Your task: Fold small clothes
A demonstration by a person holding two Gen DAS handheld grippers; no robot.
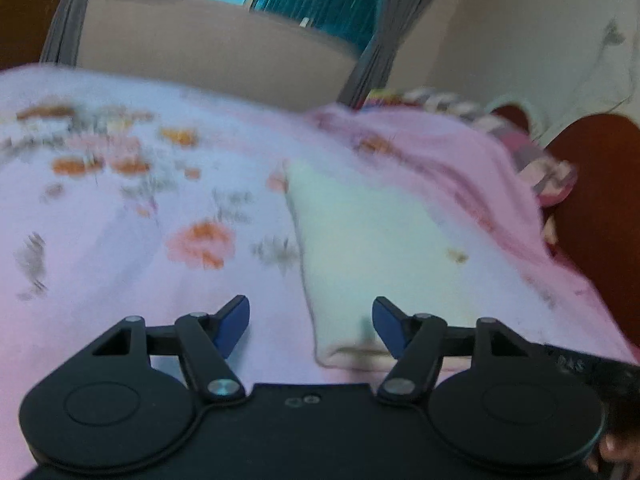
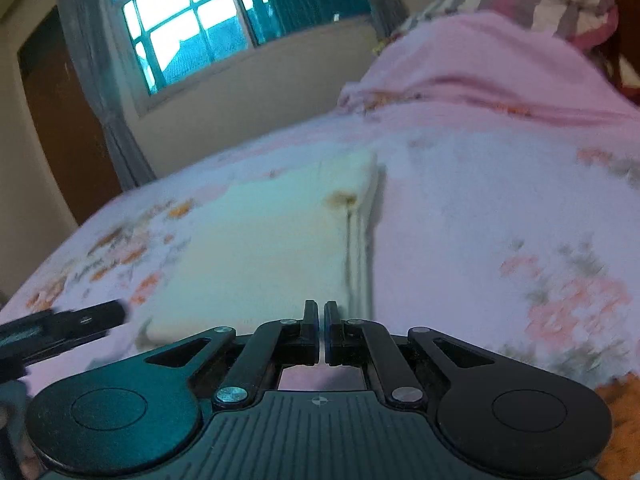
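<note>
A small cream-white garment (image 1: 360, 248) lies folded flat on the pink floral bedsheet (image 1: 120, 208). It also shows in the right wrist view (image 2: 264, 248), with a small yellowish mark near its far right corner. My left gripper (image 1: 311, 322) is open and empty, above the garment's near left edge. My right gripper (image 2: 320, 320) is shut with nothing visible between its jaws, just at the garment's near right edge. The left gripper shows at the left edge of the right wrist view (image 2: 72, 320).
A bunched pink blanket (image 2: 480, 72) and a striped pillow (image 2: 560, 4) lie at the head of the bed. A window (image 2: 192, 16) with grey curtains and a beige wall stand behind the bed. A brown headboard (image 1: 592, 200) is at the right.
</note>
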